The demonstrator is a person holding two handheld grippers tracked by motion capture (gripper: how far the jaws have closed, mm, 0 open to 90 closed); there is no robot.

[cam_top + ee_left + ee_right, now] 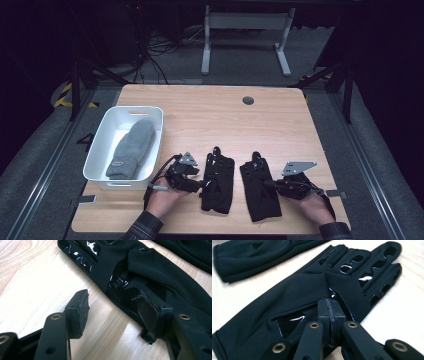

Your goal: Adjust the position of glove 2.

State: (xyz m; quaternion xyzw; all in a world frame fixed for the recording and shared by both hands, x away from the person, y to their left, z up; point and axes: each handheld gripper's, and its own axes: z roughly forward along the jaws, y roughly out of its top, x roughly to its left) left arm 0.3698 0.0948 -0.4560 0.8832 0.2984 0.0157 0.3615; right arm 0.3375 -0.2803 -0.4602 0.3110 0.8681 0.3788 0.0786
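Black gloves (218, 183) (260, 190) near desk's front edge: left gripper (201, 184) agape beside one; right gripper (267, 184) closed on other's fabric

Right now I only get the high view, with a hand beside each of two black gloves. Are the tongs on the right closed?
Observer: Yes. In the right gripper view the right tongs are shut, pads together, in front of the right glove and its palm.
Operator: And the left ones?
Observer: The left tongs stand open, one pad over bare table, the other at the left glove and its edge.
Operator: Are the gloves plain?
Observer: No, shiny grip patches run across palm and fingers.
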